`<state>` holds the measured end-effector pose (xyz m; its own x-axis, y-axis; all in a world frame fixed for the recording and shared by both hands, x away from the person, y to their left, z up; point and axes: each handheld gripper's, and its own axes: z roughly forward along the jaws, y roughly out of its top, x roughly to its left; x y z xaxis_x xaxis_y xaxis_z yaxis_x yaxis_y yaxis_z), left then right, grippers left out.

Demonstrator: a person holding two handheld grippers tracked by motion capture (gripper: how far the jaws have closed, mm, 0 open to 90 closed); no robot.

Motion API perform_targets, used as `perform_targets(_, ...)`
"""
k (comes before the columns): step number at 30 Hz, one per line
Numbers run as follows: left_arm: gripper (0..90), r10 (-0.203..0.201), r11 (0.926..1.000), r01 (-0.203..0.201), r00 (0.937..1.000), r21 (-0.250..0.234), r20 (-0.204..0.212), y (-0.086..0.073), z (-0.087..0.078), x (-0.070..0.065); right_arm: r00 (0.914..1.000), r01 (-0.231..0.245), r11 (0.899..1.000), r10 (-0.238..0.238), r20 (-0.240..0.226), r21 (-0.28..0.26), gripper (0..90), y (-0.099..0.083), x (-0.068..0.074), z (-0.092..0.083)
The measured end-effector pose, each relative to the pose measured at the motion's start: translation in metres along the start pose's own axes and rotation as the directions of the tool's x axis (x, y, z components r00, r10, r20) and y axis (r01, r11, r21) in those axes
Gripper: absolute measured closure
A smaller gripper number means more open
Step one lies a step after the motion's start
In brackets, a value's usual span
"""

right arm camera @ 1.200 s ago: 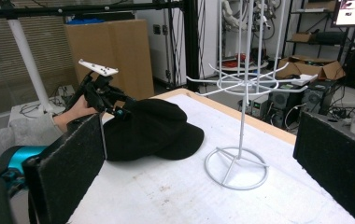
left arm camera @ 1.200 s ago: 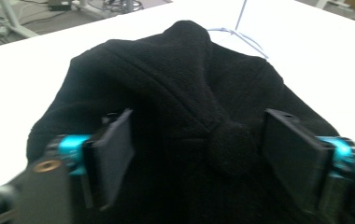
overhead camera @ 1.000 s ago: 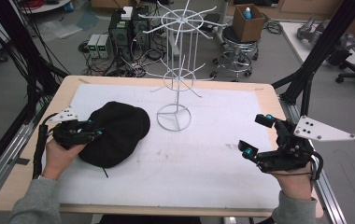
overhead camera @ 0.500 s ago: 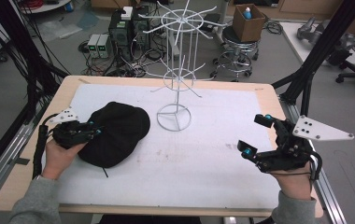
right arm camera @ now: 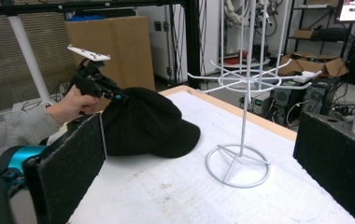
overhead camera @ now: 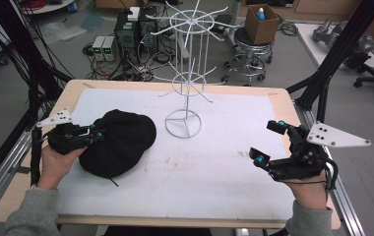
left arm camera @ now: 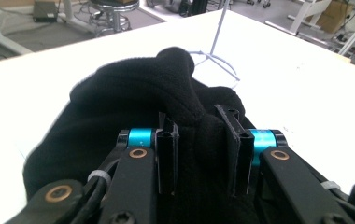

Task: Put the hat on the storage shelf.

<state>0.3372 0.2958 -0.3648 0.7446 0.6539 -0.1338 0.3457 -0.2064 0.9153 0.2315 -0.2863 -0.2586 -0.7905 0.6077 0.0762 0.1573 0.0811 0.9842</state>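
The left gripper (overhead camera: 98, 133) has just been closing, and its two black pads (left arm camera: 167, 154) are now pinching a fold of the black cap (overhead camera: 118, 142) between them; in the left gripper view the fleecy cloth bunches up in a ridge right ahead of the fingertips and bulges over them. The cap itself lies on the white table mat (overhead camera: 214, 172), its crown spreading away from the pinching fingers toward the white wire display stand (overhead camera: 189, 78), which stands a little beyond the cap with its ring base flat on the mat. The right gripper (overhead camera: 268, 142) hovers well apart from all this, its fingers spread wide with nothing between them; from its own camera the cap and the stand's base show through the gap between the foam-faced pads (right arm camera: 70, 163). To my eye the step in hand is the grasp: the cap is caught at its near edge but not yet lifted. The next move, I'd judge, calls for raising it clear of the mat without the soft cloth slipping out of the pinch, then carrying it toward one of the stand's wire arms, perhaps with the open right gripper coming in to steady the far side.
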Motion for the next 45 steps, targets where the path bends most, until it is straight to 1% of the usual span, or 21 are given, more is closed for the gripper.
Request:
perform_targets(4, 71.1, 0.022, 0.9997, -0.022, 0.9997, -0.008, 0.004, 0.01, -0.005, -0.007, 1.0, -0.002, 1.0, 0.002, -0.001, -0.004, 1.5, 0.0, -0.001, 0.0)
perform_targets(10, 71.2, 0.054, 0.9982, -0.053, 0.9983, -0.029, 0.023, 0.028, -0.014, -0.019, 1.0, 0.001, 1.0, -0.001, -0.008, -0.003, 1.5, 0.0, 0.0, 0.001)
perform_targets(13, 71.3, 0.06, 0.9974, -0.059, 0.9975, -0.042, 0.038, 0.035, -0.019, -0.024, 1.0, 0.0, 1.0, 0.0, -0.008, -0.001, 1.5, -0.001, -0.001, 0.002)
perform_targets(16, 71.2, 0.058, 0.996, -0.054, 0.9965, -0.071, 0.061, 0.042, -0.025, -0.027, 1.0, -0.001, 1.0, 0.001, -0.008, -0.002, 1.4, -0.001, -0.002, 0.003)
perform_targets(18, 71.3, 0.06, 0.9952, -0.054, 0.9958, -0.081, 0.069, 0.047, -0.029, -0.029, 1.0, 0.002, 1.0, -0.002, -0.008, 0.0, 1.5, -0.001, -0.002, 0.003)
perform_targets(26, 71.3, 0.068, 0.9899, -0.056, 0.9937, -0.13, 0.089, 0.065, -0.047, -0.038, 0.9999, -0.006, 1.0, 0.006, -0.012, 0.005, 1.5, -0.002, -0.002, 0.004)
perform_targets(31, 71.4, 0.08, 0.9844, -0.062, 0.991, -0.165, 0.107, 0.077, -0.06, -0.043, 0.9999, -0.006, 1.0, 0.006, -0.014, 0.008, 1.4, -0.002, -0.002, 0.006)
perform_targets(33, 71.3, 0.08, 0.9828, -0.06, 0.9906, -0.175, 0.111, 0.082, -0.065, -0.046, 0.9998, -0.009, 1.0, 0.009, -0.016, 0.014, 1.5, -0.002, -0.002, 0.007)
perform_targets(35, 71.3, 0.088, 0.9811, -0.067, 0.9902, -0.181, 0.108, 0.085, -0.068, -0.047, 0.9998, -0.008, 1.0, 0.008, -0.018, 0.011, 1.4, -0.002, -0.002, 0.007)
perform_targets(39, 71.3, 0.077, 0.9809, -0.055, 0.99, -0.187, 0.118, 0.089, -0.072, -0.048, 0.9997, -0.008, 1.0, 0.009, -0.022, 0.012, 1.4, -0.003, -0.003, 0.009)
perform_targets(40, 71.3, 0.072, 0.9808, -0.047, 0.9893, -0.189, 0.127, 0.09, -0.073, -0.047, 0.9997, -0.009, 1.0, 0.009, -0.021, 0.012, 1.5, -0.003, -0.003, 0.009)
perform_targets(42, 71.3, 0.063, 0.9787, -0.035, 0.9887, -0.202, 0.136, 0.092, -0.076, -0.047, 0.9997, -0.007, 1.0, 0.007, -0.023, 0.013, 1.4, -0.003, -0.003, 0.009)
perform_targets(43, 71.4, 0.068, 0.9778, -0.038, 0.988, -0.206, 0.139, 0.094, -0.078, -0.047, 0.9997, -0.006, 1.0, 0.006, -0.022, 0.016, 1.4, -0.003, -0.003, 0.01)
perform_targets(45, 71.4, 0.066, 0.9749, -0.032, 0.9864, -0.221, 0.151, 0.098, -0.082, -0.047, 0.9997, -0.012, 1.0, 0.012, -0.021, 0.019, 1.4, -0.003, -0.003, 0.01)
